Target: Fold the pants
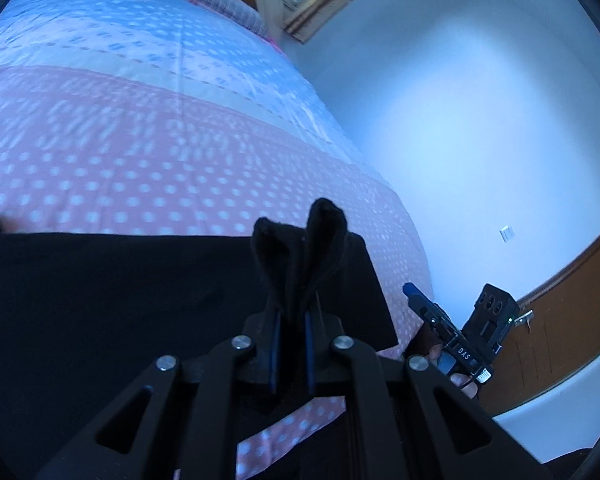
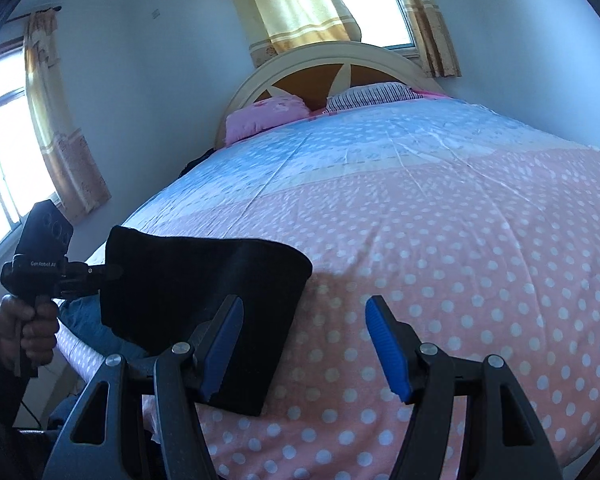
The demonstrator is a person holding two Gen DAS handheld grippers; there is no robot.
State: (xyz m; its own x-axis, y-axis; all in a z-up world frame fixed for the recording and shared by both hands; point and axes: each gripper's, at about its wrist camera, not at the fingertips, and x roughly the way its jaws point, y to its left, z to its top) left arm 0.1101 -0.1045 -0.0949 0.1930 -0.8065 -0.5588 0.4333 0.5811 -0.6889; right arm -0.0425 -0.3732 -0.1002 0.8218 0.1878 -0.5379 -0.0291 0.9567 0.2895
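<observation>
The black pants (image 2: 204, 320) lay folded near the foot corner of the bed (image 2: 460, 208), on the pink, white-dotted part of the bedspread, with their far edge running straight across the cover in the left wrist view. From the right wrist camera we saw them as a dark, roughly rectangular bundle at the left of the frame, one end reaching toward the edge of the mattress.

Our left gripper (image 1: 292, 320) was clamped on the pants: its two blue-lined fingers stood close together with a bunch of black cloth pinched between them, and two puckered folds of fabric rose above the fingertips. In the right wrist view we saw the same tool from the side (image 2: 60, 276), gripped by a hand (image 2: 24, 332), its nose pushed into the left end of the bundle.

Our right gripper (image 2: 304, 344) stood with its jaws spread wide and nothing between them. Its left blue pad (image 2: 224, 348) overlapped the near right edge of the pants in the picture; we could not tell whether it touched the cloth. Its right pad hung over bare dotted bedspread, apart from the garment. In the left wrist view this gripper (image 1: 452, 328) showed beside the corner of the bed, past the pants' right edge.
</observation>
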